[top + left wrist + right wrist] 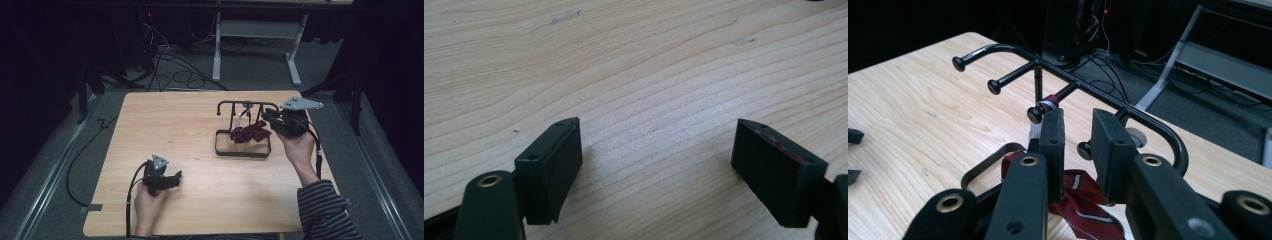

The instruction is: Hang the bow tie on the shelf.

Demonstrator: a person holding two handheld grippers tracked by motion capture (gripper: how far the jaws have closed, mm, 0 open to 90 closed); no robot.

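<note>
Near the right edge of the light wooden table (200, 130), toward its far side, a black metal rack with a rectangular base frame and a peg-studded top bar (243, 143). Draped from one of the pegs and pooling down inside the base frame, a dark red fabric strip with pale stripes (250, 133), seen in the right gripper view as maroon cloth (1083, 192) below the jaws with a red-and-white band wrapped at a peg above. Just beside the rack's right end, the right gripper (268, 119), carried by a hand (299, 147) coming out of a striped sleeve (322, 207), with the grey three-cornered plate on top. Jaws parted by a narrow gap, pads not pressing on anything, the cloth hanging loose below and behind them; whether a pad touches it, impossible to say. Close to the near edge, left of the middle, the left gripper (175, 177), low over bare wood in the other hand (147, 202), well apart from the rack. Jaws spread wide, only table grain between them in the left gripper view (656, 170). Beyond the far edge, grey floor with black cables (175, 70) and a white desk frame (260, 45).
</note>
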